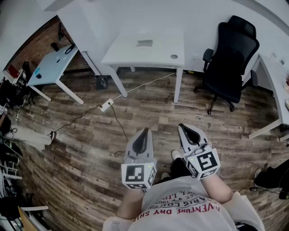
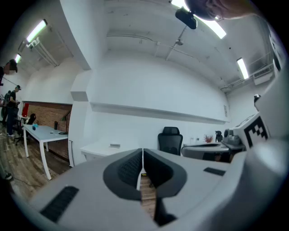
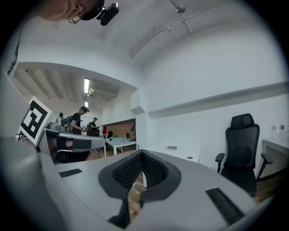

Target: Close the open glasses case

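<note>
Left tool (image 1: 144, 132) and right tool (image 1: 183, 128) both pinched closed on nothing, white tabletop (image 1: 128, 48) well ahead of them.

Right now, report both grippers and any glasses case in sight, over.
Left gripper shut, empty; right gripper shut, empty. No glasses case identifiable: small grey item on white rectangular desk, too far to tell. Cable and power strip on wooden floor ahead.

Wood-plank floor (image 1: 149, 117) throughout, a cable (image 1: 144, 85) lying across it. A white desk (image 1: 146, 45) and a black office chair (image 1: 230, 58) stand against the white wall (image 1: 135, 13); a pale blue table (image 1: 52, 65) stands near a brick wall (image 1: 36, 45). Ceiling strip lights (image 2: 216, 27) are lit.
</note>
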Demonstrator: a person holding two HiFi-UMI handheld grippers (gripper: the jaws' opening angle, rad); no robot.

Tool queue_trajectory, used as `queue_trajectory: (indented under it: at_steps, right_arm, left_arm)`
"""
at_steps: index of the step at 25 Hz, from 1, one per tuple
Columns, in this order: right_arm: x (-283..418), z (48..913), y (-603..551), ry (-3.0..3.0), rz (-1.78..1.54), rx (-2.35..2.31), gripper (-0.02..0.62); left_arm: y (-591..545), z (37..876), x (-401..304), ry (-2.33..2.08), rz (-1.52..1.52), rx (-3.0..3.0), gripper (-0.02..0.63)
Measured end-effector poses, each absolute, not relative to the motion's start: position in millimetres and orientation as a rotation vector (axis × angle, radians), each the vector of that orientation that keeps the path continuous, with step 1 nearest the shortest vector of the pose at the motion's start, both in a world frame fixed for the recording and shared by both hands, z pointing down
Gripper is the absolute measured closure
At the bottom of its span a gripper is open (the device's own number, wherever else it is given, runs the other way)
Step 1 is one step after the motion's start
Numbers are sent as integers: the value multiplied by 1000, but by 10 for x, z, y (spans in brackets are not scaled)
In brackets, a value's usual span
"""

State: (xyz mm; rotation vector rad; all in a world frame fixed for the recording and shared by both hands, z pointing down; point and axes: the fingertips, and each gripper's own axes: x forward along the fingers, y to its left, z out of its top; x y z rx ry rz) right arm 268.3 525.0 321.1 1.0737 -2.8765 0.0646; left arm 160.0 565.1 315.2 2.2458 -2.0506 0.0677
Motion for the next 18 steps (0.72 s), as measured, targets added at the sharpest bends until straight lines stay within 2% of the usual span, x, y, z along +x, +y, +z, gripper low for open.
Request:
queue_trajectory:
  at_steps: [18]
  right_arm:
    - [2690, 3414, 4717, -2904, 242, 1072, 583]
  left_arm:
    - [5157, 3419, 1528, -2001, 55, 2181, 601]
